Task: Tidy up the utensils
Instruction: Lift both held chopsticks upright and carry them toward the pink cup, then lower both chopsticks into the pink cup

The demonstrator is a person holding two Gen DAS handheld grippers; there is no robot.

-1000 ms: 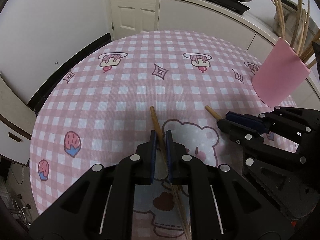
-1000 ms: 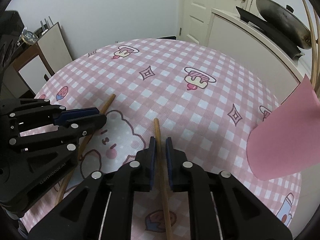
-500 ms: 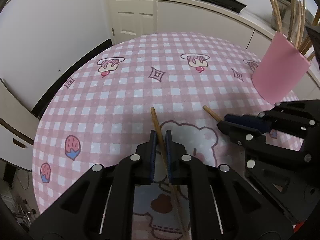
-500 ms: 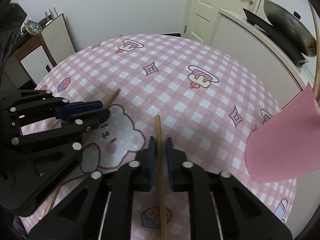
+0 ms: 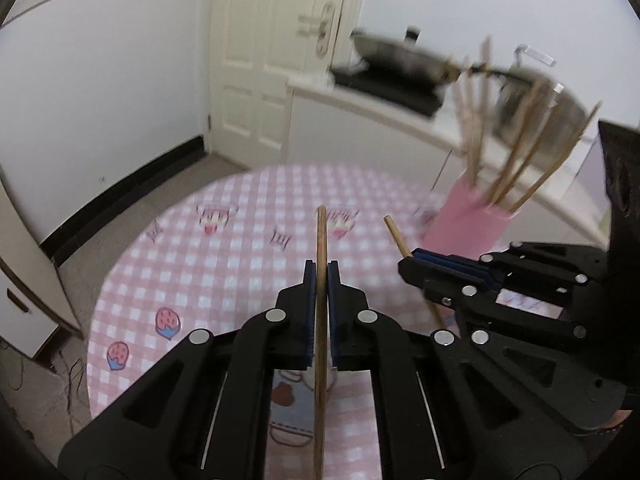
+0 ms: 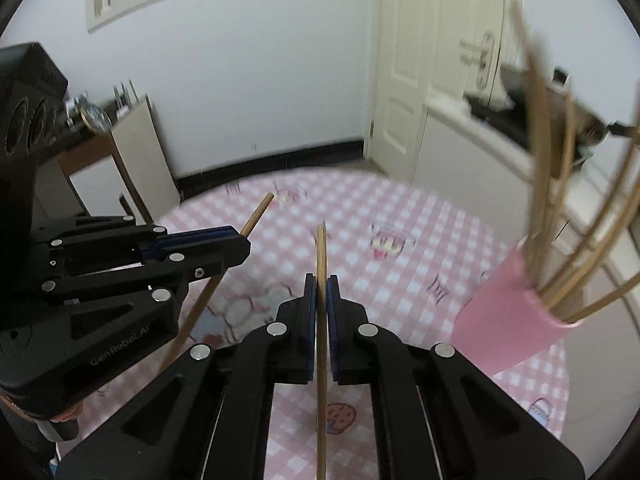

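My left gripper is shut on a wooden chopstick and holds it above the table. My right gripper is shut on a second wooden chopstick, also held in the air. Each gripper shows in the other's view: the right gripper at the right, the left gripper at the left. A pink holder with several chopsticks in it stands at the table's far right; it also shows in the right wrist view, close to the right of my right gripper.
The round table has a pink checked cloth. Behind it is a white counter with a wok and a white door. A wooden chair stands at the far left.
Both grippers have lifted their chopsticks off the table and tilted up towards the room. The pink holder now appears further off in the left wrist view.
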